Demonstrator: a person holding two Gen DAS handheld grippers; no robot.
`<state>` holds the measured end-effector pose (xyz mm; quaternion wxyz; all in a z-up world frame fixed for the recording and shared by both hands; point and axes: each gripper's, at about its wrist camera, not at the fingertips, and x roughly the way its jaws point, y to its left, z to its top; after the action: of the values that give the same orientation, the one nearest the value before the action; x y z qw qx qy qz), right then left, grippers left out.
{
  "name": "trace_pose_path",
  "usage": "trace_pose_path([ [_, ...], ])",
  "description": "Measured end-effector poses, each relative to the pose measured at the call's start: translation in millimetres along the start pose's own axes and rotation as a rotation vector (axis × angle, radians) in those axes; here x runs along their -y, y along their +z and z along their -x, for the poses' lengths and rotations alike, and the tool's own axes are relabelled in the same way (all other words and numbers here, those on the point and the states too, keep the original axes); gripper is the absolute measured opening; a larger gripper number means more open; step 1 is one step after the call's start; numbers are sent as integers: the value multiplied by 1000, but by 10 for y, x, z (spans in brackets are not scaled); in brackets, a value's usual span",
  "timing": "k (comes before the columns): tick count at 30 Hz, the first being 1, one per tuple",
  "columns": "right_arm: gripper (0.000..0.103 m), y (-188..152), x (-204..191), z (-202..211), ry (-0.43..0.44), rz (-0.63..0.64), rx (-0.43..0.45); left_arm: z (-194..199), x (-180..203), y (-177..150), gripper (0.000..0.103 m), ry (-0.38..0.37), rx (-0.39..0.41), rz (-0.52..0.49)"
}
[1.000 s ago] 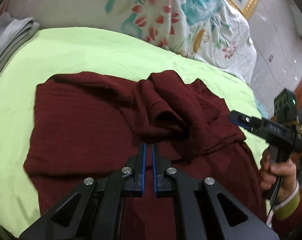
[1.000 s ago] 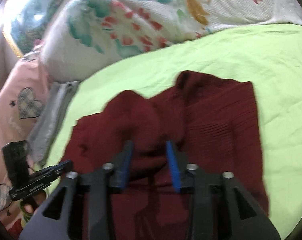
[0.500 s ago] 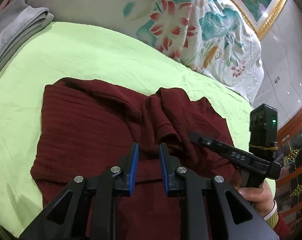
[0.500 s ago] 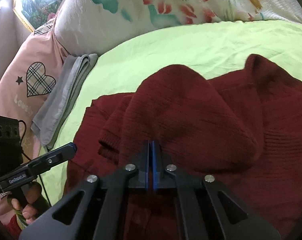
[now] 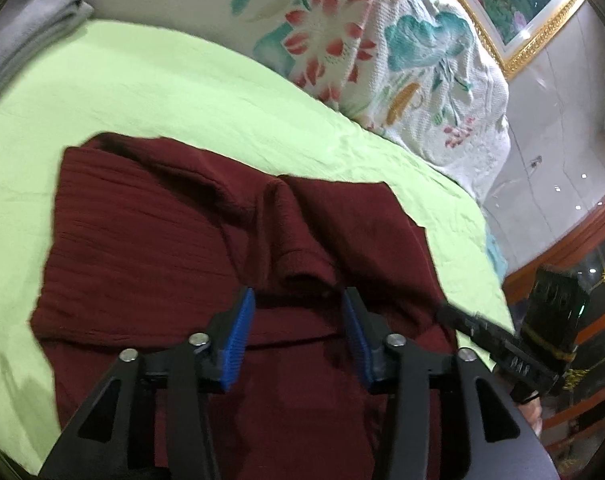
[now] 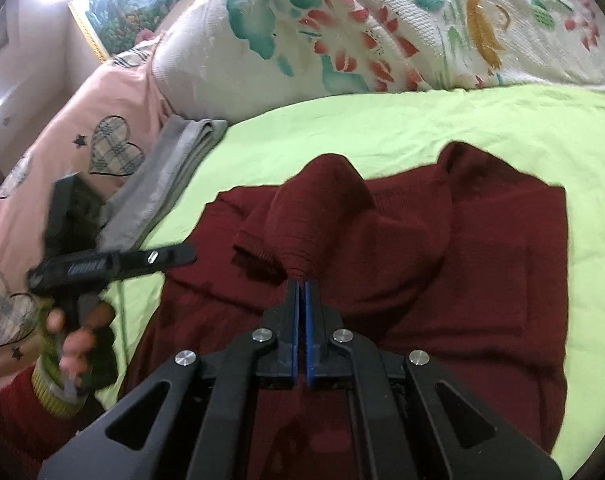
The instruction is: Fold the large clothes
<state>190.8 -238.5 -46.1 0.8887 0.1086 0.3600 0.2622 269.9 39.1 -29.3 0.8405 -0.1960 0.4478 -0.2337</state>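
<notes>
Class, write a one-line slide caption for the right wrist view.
Right gripper pinches a sleeve of the maroon sweater on the green bedsheet; left gripper, jaws just opening, alongside.

We are finding no text that we can read. The right gripper is carrying pale markings on its side in the left wrist view, and the left gripper is showing similar markings in the right wrist view, but both are too blurred.

lime-green bed carries a maroon sweater, folded grey cloth, floral quilt.
</notes>
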Motion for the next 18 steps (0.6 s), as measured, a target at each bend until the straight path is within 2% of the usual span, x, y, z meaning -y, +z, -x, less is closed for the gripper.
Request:
trace_pose_path([
  [3,2,-217,145,134,21,-4,-24,-119,-27,18,50,-83,-48,40],
  [5,2,-393,245,170,14,-13,-62,-191,-45,-5,56,-121,-69,66],
  [9,2,-593,325,124,1,-14,-131,-366,-26,-50,57,-139,-109,104],
  [12,1,-651,209,111,-19,53,-161,-412,76,-29,57,-183,-123,110],
  [15,0,-666,50,127,-57,144,-181,-357,256,22,58,-230,-113,70],
  [18,0,-625,69,153,-89,134,-173,-367,303,76,59,-222,-116,63],
])
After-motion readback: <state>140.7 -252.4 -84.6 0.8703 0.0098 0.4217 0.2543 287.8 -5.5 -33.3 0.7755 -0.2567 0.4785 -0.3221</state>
